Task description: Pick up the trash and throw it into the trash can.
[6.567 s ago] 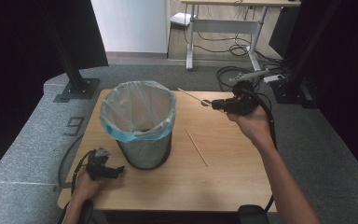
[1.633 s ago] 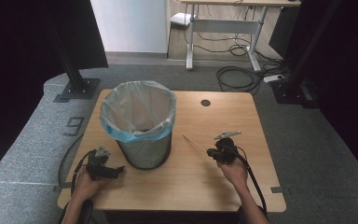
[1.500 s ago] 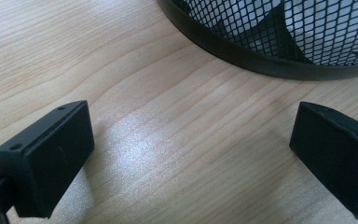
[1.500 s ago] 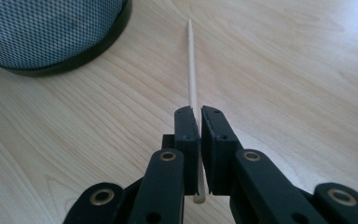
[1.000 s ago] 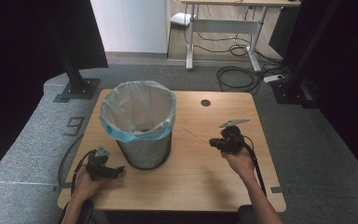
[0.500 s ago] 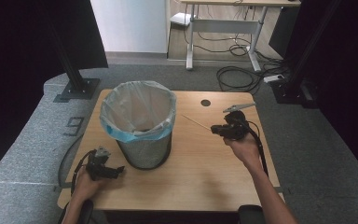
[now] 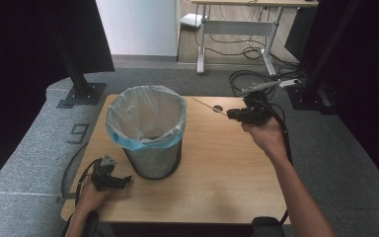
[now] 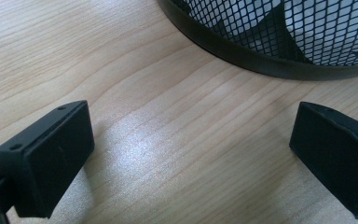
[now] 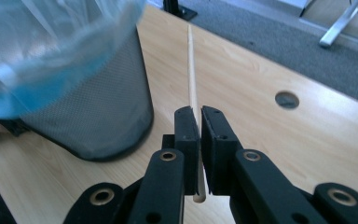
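While our right gripper (image 7: 233, 114) at the upper right of the high view was clenched on a thin wooden stick (image 9: 192, 74), the stick pointed toward the lined mesh bin (image 7: 148, 129) at centre frame, its tip short of the rim. We judged the pick-up done and the drop into the bin left to do. Our left gripper (image 7: 123, 180), at lower left, rested on the table (image 7: 217, 168) just beside the bin's base, jaws spread wide and empty.
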Demonstrator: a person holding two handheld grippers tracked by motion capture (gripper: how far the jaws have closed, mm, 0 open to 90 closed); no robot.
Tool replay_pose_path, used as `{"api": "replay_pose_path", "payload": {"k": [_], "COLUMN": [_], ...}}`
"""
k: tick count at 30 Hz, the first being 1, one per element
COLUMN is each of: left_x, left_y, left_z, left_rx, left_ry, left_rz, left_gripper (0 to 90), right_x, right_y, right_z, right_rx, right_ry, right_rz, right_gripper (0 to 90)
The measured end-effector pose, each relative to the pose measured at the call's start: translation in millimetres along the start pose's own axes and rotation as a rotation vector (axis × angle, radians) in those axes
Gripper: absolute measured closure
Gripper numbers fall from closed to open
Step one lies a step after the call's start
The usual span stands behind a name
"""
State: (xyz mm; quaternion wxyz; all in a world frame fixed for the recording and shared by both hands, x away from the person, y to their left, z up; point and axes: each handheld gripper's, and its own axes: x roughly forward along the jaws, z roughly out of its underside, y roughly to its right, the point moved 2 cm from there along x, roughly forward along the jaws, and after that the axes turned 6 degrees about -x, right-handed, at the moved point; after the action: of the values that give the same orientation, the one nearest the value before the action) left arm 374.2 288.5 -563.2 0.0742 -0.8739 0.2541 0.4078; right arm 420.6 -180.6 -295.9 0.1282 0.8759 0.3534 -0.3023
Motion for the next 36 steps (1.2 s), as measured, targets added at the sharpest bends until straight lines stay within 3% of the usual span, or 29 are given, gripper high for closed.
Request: {"api": "replay_pose_path", "payload": {"k": [7,14,22,26,34,35,36], "left_x": [0.1,0.0,0.0,0.1,0.0,0.0,0.0], "left_y": [0.0,0.0,-0.1,0.0,-0.1,-0.1,-0.1], "left_z": [0.0,0.0,0.0,0.0,0.0,0.0,0.0], "left_rx": [0.0,0.0,0.0,0.0,0.0,0.0,0.0], "left_ry": [0.001,-0.001,-0.001,0.001,-0.001,-0.001,-0.001], "left_rz": [-0.001,0.0,0.0,-0.002,-0.001,-0.001,0.0], "left_gripper": [0.0,0.0,0.0,0.0,0.0,0.0,0.0], "right_x": [-17.2,-13.2,24.2,53.9,87.3,90.5,92.7], "right_y": [-11.4,-31.1,-57.0,-70.5,-89.6,-91.0,-92.0], "right_z": [-34.0,-56.2,-76.3,-83.8,-89.8,-89.9,-90.0], "right_rx": [-0.031,-0.077,-0.129,-0.155,-0.195,-0.202,-0.209], "right_ry": [0.045,0.031,-0.035,-0.074,-0.111,-0.113,-0.109], "right_rz": [-0.028,-0.081,-0.138,-0.168,-0.187,-0.184,-0.182], "right_gripper": [84.6,84.6,84.6,84.6,84.0,83.3,75.6]}}
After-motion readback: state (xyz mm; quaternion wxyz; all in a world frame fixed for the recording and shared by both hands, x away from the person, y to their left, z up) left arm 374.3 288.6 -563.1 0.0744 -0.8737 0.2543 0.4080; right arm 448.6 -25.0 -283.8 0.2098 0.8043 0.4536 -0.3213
